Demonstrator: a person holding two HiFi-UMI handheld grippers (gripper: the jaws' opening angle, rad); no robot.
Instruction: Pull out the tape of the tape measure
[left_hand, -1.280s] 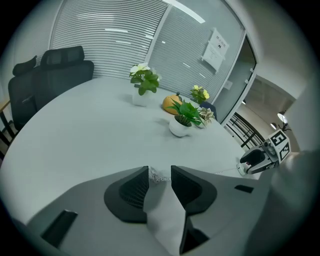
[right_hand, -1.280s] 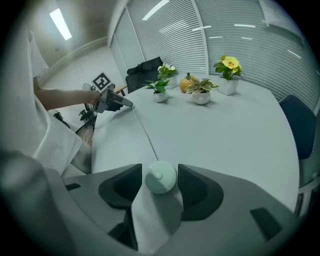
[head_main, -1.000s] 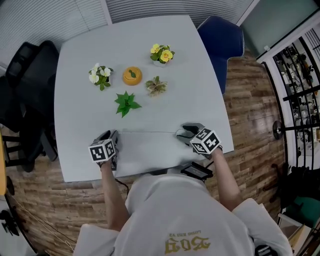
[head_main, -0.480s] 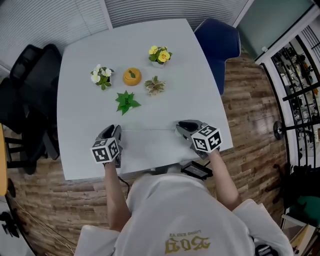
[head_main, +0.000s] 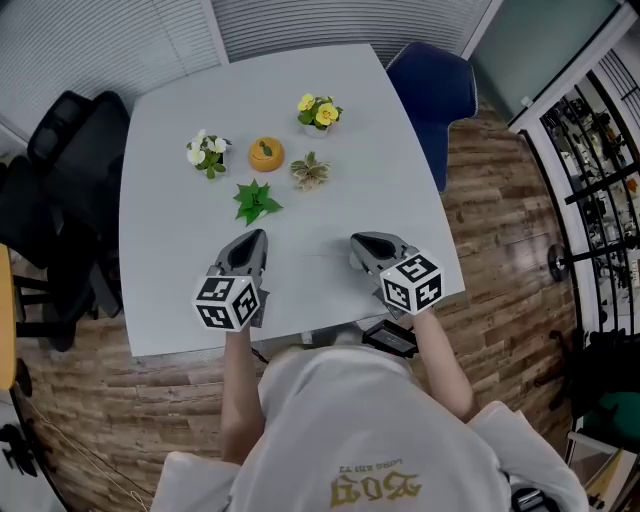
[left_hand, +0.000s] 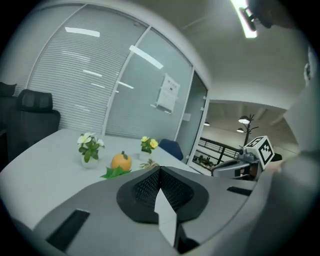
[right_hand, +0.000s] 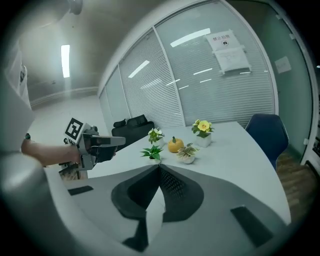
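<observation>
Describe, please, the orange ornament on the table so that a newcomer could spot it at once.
On the pale grey table, find the cluster of small decorations in its far half. Between the white-flowered pot and the yellow-flowered pot sits the pumpkin ornament: the only round, orange piece, with no blossoms.

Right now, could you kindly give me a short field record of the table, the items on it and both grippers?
table: pale grey tabletop
items, grouped on far half: white-flowered pot plant; round orange pumpkin ornament; yellow-flowered pot plant; pale brownish succulent; green leafy plant
left gripper: over the near part of the table, jaws just closed, shut, nothing between them
right gripper: likewise just closed, shut, empty
chairs: blue chair; black chair
</observation>
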